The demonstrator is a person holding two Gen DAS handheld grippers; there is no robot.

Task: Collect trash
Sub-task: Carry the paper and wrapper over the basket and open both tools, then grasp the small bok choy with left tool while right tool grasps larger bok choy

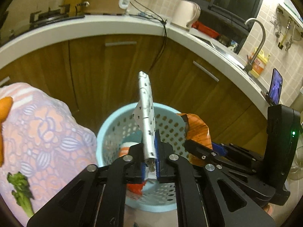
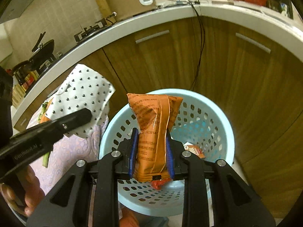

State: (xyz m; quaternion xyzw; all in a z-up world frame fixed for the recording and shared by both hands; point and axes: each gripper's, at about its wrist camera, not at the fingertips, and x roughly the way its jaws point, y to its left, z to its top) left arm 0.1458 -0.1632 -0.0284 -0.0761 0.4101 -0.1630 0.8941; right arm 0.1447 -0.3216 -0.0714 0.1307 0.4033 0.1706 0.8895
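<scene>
The pale blue perforated basket [image 2: 217, 117] stood on the floor close against the brown wooden cabinet doors [image 2: 170, 60], its round rim open upward and room free above it. Left of it, a table draped in a pink floral cloth [image 1: 47, 128] came right up to the rim, so open room lay mostly to the right and near side.

The left tongs [image 1: 150, 162] were pinching a white wrapper printed with small dark dots [image 1: 146, 111], a thin, flat, creased sheet seen edge-on; its long axis stood nearly upright, its free end pointing up and away over the basket's left rim. The right tongs [image 2: 151, 151] were pressed onto an orange snack packet [image 2: 155, 124], glossy, crinkled film with dark print, oblong, its long axis also upright, its top end leaning slightly left above the basket's mouth.

Inside the basket lay an orange-and-white packet [image 2: 195, 149] and a red scrap [image 2: 159, 183] on the bottom. A carrot [image 1: 4, 109] and a green leafy stalk [image 1: 20, 191] lay on the cloth. The white surface [image 1: 106, 26] curved above the cabinets, carrying a cream kettle [image 1: 186, 15].
</scene>
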